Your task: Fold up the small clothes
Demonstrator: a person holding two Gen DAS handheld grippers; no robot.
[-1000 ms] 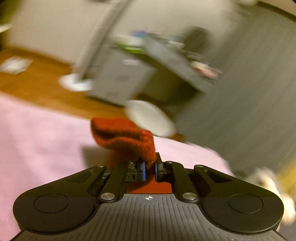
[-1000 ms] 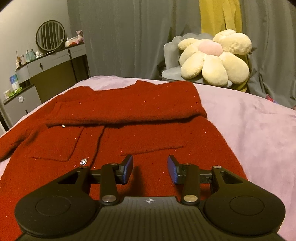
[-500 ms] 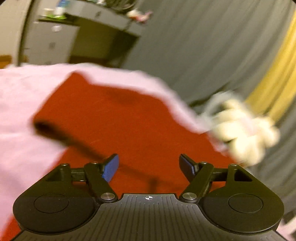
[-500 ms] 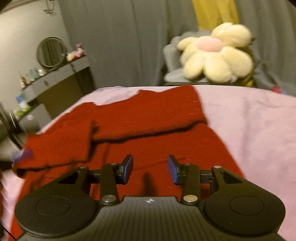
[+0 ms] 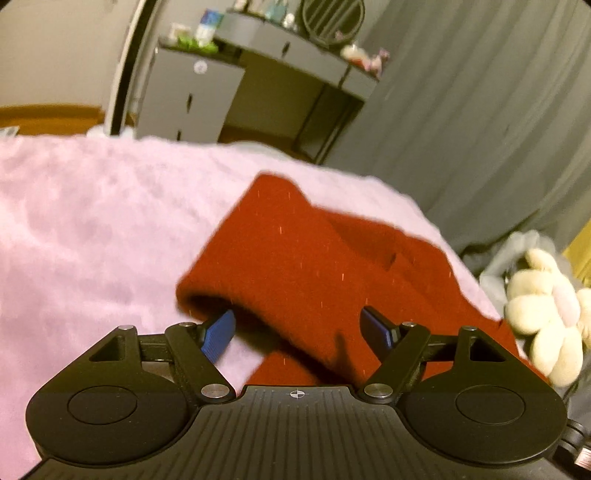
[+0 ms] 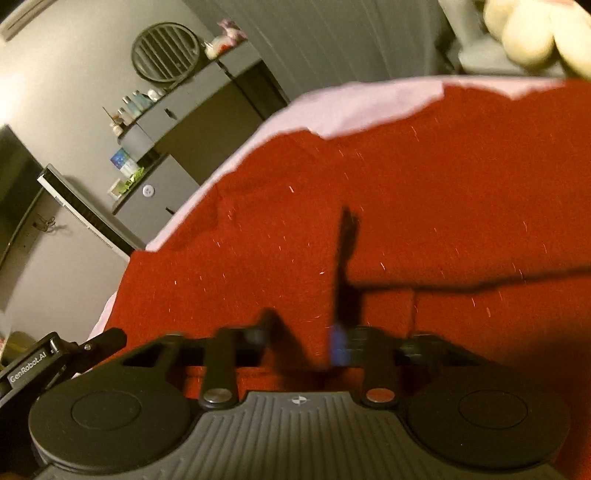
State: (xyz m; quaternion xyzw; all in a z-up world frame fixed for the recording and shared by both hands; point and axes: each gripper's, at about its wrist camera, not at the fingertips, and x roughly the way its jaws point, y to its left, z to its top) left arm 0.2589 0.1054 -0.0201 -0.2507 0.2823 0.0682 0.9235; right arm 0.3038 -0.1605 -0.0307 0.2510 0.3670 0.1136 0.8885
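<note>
A pink blanket [image 5: 92, 229] covers the bed and fills the left half of the left wrist view. Behind it, in the upper part of the frame, stands one grey dresser [image 5: 236, 96] with a round mirror [image 5: 332, 18] and small bottles on top; grey curtains [image 5: 480, 110] hang at the upper right. One cream flower-shaped plush [image 5: 543, 314] sits at the right edge.

One red cardigan [image 5: 314, 266] lies on the blanket in the centre, a sleeve folded across it with the cuff opening toward the lower left. The left gripper [image 5: 301, 332] is spread wide, empty, low over that sleeve.

In the right wrist view the cardigan fills the middle. The right gripper [image 6: 303, 343] is blurred; its opening cannot be told.
</note>
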